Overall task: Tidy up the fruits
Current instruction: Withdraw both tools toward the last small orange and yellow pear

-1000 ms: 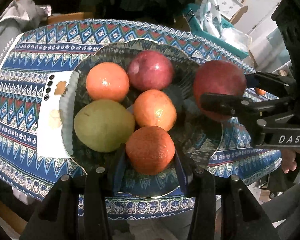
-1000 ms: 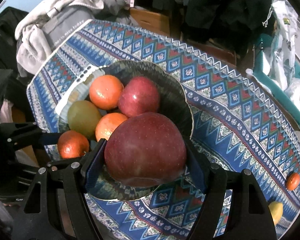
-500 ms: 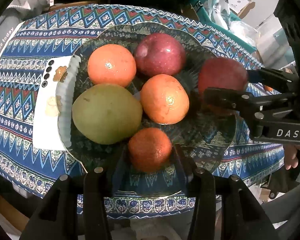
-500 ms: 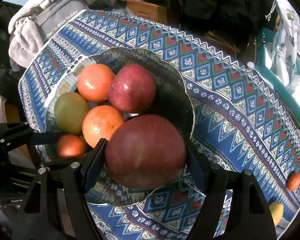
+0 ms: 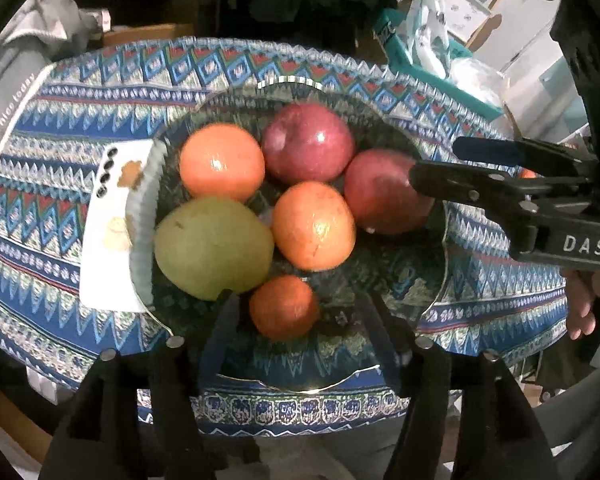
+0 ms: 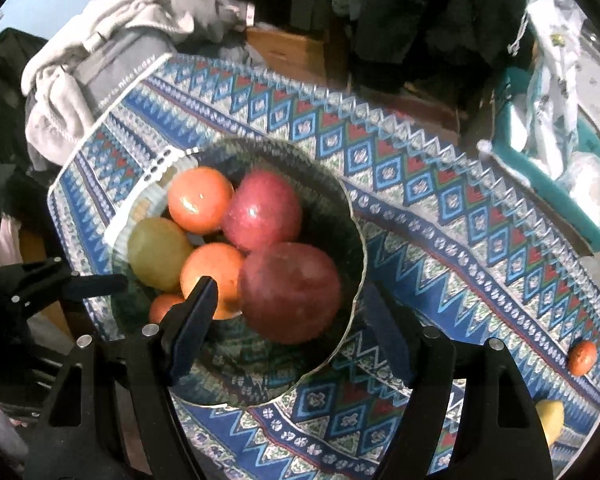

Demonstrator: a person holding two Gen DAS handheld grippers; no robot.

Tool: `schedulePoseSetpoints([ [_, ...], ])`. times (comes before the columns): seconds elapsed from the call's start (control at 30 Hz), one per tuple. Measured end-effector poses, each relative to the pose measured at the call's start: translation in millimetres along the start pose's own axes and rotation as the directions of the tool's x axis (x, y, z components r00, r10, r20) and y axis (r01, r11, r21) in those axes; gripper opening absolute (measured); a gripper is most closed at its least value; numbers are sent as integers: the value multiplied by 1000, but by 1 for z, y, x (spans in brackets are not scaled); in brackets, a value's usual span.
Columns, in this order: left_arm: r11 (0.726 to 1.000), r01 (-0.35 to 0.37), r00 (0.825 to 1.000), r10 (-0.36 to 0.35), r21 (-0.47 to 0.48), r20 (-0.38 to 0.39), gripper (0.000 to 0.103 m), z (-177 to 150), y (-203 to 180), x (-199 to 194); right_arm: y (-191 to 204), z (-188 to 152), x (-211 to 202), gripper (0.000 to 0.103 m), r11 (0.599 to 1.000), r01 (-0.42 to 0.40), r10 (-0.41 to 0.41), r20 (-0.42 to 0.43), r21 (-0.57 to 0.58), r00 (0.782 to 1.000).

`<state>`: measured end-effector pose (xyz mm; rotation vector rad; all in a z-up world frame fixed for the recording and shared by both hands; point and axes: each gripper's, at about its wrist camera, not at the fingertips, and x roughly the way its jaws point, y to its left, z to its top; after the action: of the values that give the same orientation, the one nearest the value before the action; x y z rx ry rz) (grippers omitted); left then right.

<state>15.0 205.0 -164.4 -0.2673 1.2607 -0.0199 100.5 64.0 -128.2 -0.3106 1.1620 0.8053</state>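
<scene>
A dark glass bowl (image 5: 428,280) (image 6: 356,240) on the patterned tablecloth holds two red apples, two oranges, a green pear (image 5: 212,246) and a small tangerine (image 5: 284,306). My left gripper (image 5: 300,312) is open, its fingers either side of the tangerine and apart from it. My right gripper (image 6: 288,300) is open around the nearer red apple (image 6: 292,292) (image 5: 384,192), which rests in the bowl beside the other apple (image 5: 308,142).
A white phone (image 5: 108,224) lies under the bowl's left rim. A tangerine (image 6: 582,356) and a lemon (image 6: 550,420) lie on the cloth at the right. Grey clothes (image 6: 100,68) are piled behind the table; a teal box (image 6: 540,168) stands at the back right.
My left gripper opened, let go of the small tangerine in the bowl and drew back. My right gripper lowered the red apple into the bowl and opened.
</scene>
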Motion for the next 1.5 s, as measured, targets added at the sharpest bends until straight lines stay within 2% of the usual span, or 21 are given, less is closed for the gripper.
schedulePoseSetpoints([
  [0.1,1000,-17,999,16,20,41,67,2,-4,-12,1,0,-16,76,1000,23,-23,26,1,999],
  [0.23,999,-35,995,32,28,96,77,2,-12,-28,-1,0,-37,77,998,52,-52,45,21,998],
  [0.43,992,-92,982,76,84,173,78,2,-30,-48,-2,-6,-68,77,996,83,-85,94,20,992],
  [0.67,988,-107,968,79,107,239,80,1,-45,-71,-5,-15,-96,80,995,91,-94,145,32,985],
  [1.2,991,-61,958,25,116,285,81,7,-72,-101,-20,-41,-152,84,989,132,-144,235,66,961],
  [1.33,990,-59,955,19,127,296,86,9,-80,-105,-30,-50,-163,84,988,135,-150,246,79,958],
  [1.5,988,-55,954,9,146,298,86,10,-91,-106,-43,-59,-170,84,983,155,-175,248,98,953],
])
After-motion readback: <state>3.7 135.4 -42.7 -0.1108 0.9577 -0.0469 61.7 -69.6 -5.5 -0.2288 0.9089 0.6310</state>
